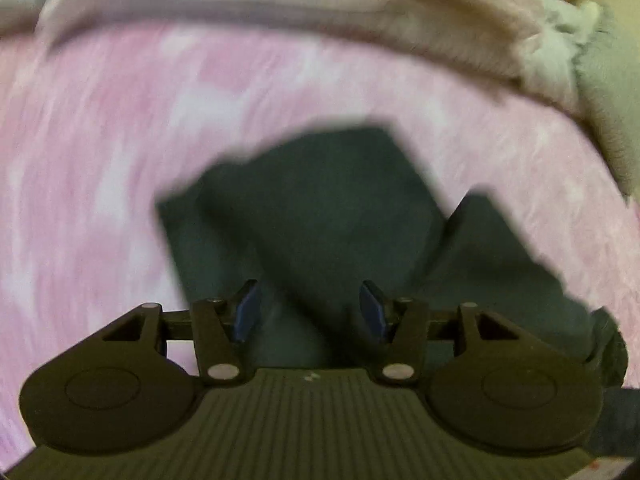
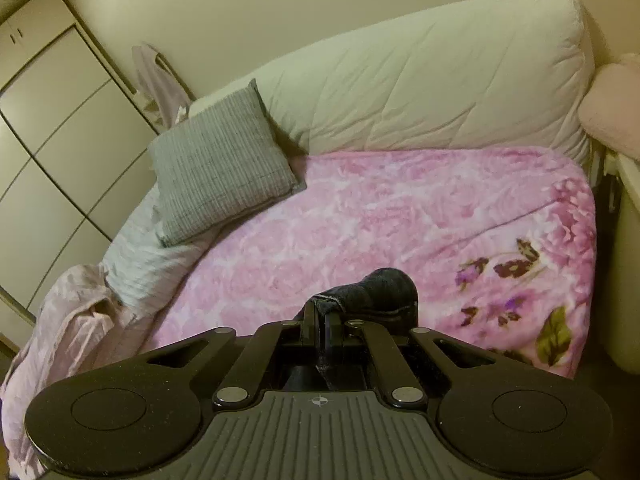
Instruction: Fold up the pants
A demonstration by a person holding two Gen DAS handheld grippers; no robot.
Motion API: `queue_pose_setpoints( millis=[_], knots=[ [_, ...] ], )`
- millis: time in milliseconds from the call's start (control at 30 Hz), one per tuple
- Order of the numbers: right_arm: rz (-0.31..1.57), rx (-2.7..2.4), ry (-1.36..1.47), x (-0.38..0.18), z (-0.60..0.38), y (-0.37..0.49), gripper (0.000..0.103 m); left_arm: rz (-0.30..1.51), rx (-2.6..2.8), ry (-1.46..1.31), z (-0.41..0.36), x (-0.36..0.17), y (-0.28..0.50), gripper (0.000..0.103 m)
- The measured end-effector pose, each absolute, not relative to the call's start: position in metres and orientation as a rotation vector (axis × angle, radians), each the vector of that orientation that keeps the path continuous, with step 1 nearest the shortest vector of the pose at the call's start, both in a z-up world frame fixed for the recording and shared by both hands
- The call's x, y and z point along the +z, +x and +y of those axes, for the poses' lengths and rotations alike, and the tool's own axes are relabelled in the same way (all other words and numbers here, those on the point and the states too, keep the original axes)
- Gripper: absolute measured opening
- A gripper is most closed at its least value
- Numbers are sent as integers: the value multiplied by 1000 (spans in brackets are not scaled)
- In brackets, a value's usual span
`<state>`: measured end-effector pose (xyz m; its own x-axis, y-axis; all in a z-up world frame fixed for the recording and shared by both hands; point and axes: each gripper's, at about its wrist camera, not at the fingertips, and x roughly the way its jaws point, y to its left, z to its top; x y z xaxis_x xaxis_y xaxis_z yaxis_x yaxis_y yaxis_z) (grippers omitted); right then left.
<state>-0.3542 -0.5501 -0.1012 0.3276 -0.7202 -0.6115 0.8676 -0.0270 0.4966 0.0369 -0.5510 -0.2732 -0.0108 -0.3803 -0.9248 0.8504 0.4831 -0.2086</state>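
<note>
Right wrist view: right gripper (image 2: pixel 321 316) clamps a hem of the dark pants (image 2: pixel 380 292) over a pink blanket (image 2: pixel 400 208); one grey pillow (image 2: pixel 220 176) at ten o'clock. Left gripper (image 1: pixel 310 308), fingers apart, hovers above the pants (image 1: pixel 320 208)

**Dark pants, partly gathered, on the bed**

The dark pants (image 1: pixel 320 208) lie spread on the pink floral blanket (image 1: pixel 100 160), with angular, uneven edges and a notch along the right side. In the right wrist view, a hemmed edge of the denim (image 2: pixel 372 292) bunches upward, pinched between the fingers.
</note>
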Motion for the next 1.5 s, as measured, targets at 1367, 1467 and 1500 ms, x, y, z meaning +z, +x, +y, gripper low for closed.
queue_pose_setpoints(
  millis=[1367,1467,1500],
  knots=[
    [985,-956,1126,-191,-457,-336,44,1015,-619,535,-262,-242,48,42],
    [924,-993,1063,-191,-486,-318,45,994,-765,525,-309,-257,34,49],
    [908,-999,1044,-194,-489,-313,45,994,-809,515,-329,-264,31,50]
  ],
)
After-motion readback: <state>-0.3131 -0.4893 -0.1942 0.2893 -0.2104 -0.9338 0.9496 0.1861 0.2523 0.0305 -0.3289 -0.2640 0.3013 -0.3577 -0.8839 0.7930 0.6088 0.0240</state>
